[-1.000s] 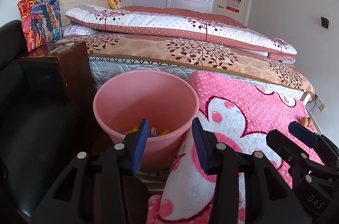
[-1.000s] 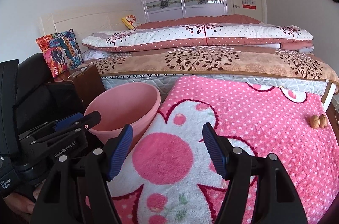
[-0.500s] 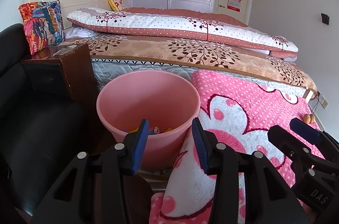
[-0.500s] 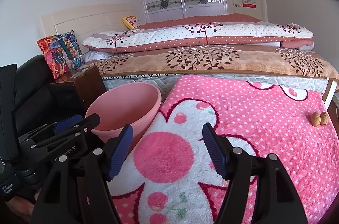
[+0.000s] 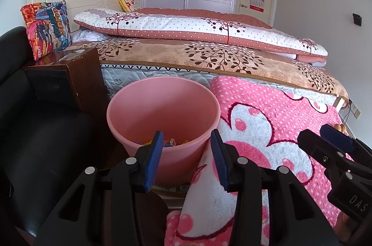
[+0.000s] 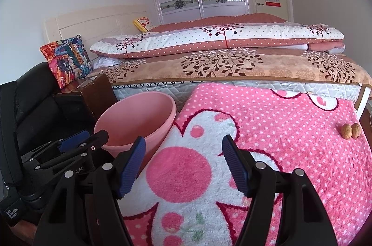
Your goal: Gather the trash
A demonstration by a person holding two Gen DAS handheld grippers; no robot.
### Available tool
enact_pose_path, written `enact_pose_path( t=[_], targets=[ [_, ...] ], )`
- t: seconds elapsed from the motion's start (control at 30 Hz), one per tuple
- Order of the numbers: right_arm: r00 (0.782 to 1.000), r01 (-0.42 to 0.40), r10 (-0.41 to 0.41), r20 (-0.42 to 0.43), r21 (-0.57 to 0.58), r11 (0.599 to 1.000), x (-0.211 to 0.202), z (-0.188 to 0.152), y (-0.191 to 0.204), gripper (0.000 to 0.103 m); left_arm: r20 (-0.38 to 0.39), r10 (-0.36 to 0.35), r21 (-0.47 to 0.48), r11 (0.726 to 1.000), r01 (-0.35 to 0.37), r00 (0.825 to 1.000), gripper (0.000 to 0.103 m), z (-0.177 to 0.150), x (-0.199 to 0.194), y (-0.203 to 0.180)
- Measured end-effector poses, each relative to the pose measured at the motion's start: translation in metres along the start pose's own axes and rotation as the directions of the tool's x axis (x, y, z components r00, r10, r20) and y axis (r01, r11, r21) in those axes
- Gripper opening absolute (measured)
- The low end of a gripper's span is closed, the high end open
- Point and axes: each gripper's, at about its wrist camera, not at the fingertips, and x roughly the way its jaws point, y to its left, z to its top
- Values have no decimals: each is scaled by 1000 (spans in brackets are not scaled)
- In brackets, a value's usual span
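Note:
A pink plastic bin [image 5: 162, 106] stands between a dark nightstand and a pink blanket; coloured trash [image 5: 172, 142] lies at its bottom. It also shows in the right wrist view [image 6: 137, 120]. My left gripper [image 5: 186, 157] is open and empty, just in front of the bin's near rim. My right gripper [image 6: 183, 164] is open and empty above the pink blanket [image 6: 267, 129]. Two walnuts [image 6: 351, 130] lie together on the blanket's far right. In the left wrist view they [image 5: 340, 128] are mostly hidden behind my right gripper.
A dark wooden nightstand [image 5: 67, 80] stands left of the bin. A black leather chair [image 5: 34, 141] fills the left side. A bed with folded quilts [image 5: 197, 36] lies behind the bin and blanket. A colourful cushion [image 5: 46, 29] rests on the nightstand.
Both grippers have drawn back slightly from the bin and blanket and stay open. Nothing was picked up or let go.

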Motion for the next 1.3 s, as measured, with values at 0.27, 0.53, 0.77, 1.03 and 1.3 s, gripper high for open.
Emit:
enact_pose_path(
  t=[0.27, 0.53, 0.77, 1.03, 1.3],
  targets=[
    [1000, 3, -3, 9, -15, 1000, 0, 1, 3, 68, -5, 0, -3, 1000, 0, 1000, 43, 0, 0, 1],
    [1000, -4, 4, 4, -19, 1000, 0, 2, 4, 68, -1, 0, -5, 1000, 0, 1000, 43, 0, -1, 3],
    [1000, -8, 8, -1, -15, 1000, 0, 1, 4, 69, -3, -1, -7, 1000, 1, 1000, 43, 0, -2, 4],
    [1000, -11, 11, 4, -20, 1000, -1, 1, 4, 69, -4, -4, -6, 1000, 4, 1000, 43, -2, -2, 4],
    [1000, -12, 13, 5, -25, 1000, -1, 1, 5, 69, -5, -3, -11, 1000, 3, 1000, 43, -3, -2, 6]
  ],
)
